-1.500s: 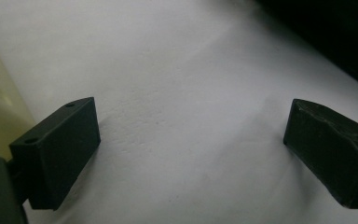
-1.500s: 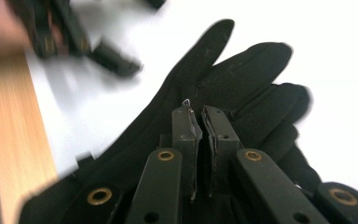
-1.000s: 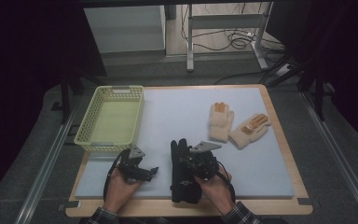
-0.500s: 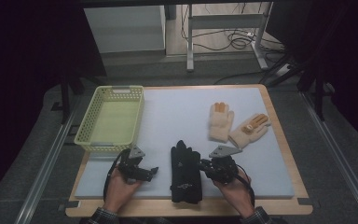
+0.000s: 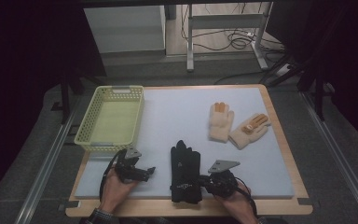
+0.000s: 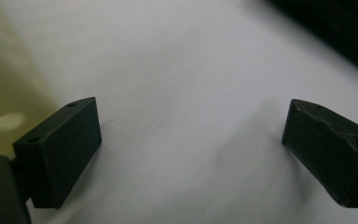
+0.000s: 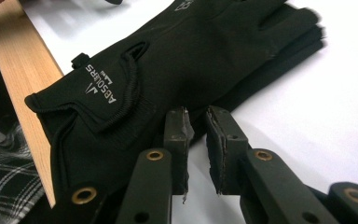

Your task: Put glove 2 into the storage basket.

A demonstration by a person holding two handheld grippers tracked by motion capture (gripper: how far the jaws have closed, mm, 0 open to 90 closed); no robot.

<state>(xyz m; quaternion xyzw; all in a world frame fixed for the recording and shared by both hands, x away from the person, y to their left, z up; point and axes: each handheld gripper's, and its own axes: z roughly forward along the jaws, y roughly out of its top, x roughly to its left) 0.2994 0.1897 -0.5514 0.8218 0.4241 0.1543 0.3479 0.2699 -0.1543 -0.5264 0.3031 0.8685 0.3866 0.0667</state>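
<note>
The right claw [image 7: 196, 126] has its jaws nearly shut, a thin gap between the pads and nothing in it, tips just at the cuff edge of the black gloves [image 7: 186, 60]. Over the last second this claw slid off the top of the gloves toward 3 o'clock and sank to the bench [image 5: 168, 116], its jaws flickering a little open and back. Judging by that, the pair has been let go and squared up, and the claw looks to be lining up for a pinch at the cuff.

In the high view the right claw [image 5: 207, 182] sits at 3 o'clock of the black gloves [image 5: 185, 173], which lie near the front edge at 6 o'clock. The left claw [image 5: 147, 171], jaws wide apart and empty, waits at 9 o'clock of them.

The high view adds the yellow basket [image 5: 89, 122] at 10 o'clock and 2 tan gloves [image 5: 235, 126] at 2 o'clock (untouched). The right gripper view gives the white lettering on the cuff; the left gripper view shows the left claw [image 6: 191, 154] over bare mat.
</note>
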